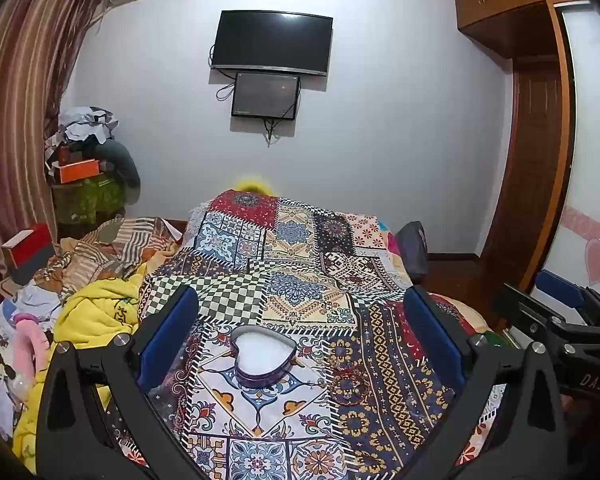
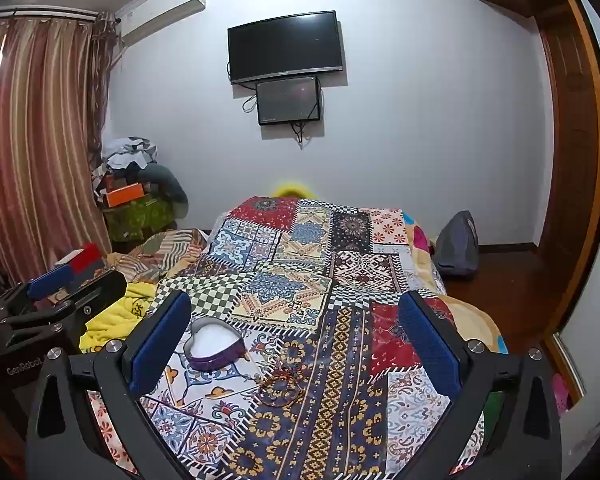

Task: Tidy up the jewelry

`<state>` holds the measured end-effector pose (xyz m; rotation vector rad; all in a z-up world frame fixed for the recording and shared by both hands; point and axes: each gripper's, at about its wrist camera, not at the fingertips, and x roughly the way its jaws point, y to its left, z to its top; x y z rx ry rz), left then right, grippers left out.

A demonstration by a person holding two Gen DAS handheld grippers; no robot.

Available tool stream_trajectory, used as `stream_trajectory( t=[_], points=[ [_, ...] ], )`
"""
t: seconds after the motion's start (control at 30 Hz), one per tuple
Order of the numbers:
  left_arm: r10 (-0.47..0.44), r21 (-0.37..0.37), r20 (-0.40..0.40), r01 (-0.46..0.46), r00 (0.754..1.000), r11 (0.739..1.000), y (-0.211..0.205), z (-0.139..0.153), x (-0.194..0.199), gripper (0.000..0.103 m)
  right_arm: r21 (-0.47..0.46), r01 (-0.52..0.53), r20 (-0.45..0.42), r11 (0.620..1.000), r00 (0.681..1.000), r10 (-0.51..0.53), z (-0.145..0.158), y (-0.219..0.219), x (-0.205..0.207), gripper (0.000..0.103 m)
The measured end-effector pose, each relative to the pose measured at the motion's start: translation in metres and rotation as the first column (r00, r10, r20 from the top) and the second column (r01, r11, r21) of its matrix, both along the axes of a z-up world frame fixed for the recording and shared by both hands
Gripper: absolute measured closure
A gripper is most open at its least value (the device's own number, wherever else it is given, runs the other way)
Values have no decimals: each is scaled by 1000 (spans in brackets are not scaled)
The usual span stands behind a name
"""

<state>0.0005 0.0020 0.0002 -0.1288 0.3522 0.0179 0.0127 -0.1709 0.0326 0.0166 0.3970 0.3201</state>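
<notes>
- Bedroom, with a patchwork cloth (image 1: 300, 264) spread over the bed; a TV (image 1: 272, 42) hangs on the far wall and clothes are piled to the left.
- Left gripper (image 1: 300, 340): fingers spread wide apart, holding nothing, hovering over the near part of the cloth.
- Right gripper (image 2: 296, 344): fingers likewise wide apart and empty, just right of the left one.
- Box (image 1: 265, 358), heart-shaped with purple sides and a white lining, sits open on the cloth between the left fingers, a little left of centre and untouched.
- Bracelets (image 2: 278, 390), a small tangle of thin rings and beads, lie on the cloth just right of the box and nearer; in the right wrist view they sit between the fingers, closer to the left finger, with no contact.
- Step, as I judge it: the very start, nothing picked up and the box still bare.
- Next move likely calls for the right gripper to drop low onto the bracelets and pinch flat against the soft cloth without catching fabric, while the left steadies the box.
</notes>
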Motion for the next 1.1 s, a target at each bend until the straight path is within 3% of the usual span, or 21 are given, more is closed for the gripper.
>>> stream_trajectory(
  t=[1.1],
  points=[
    [9, 17, 13, -9, 1000, 1000, -3, 3, -10, 0, 1, 1, 3, 1000, 1000, -1, 1, 1, -4, 0]
  ],
)
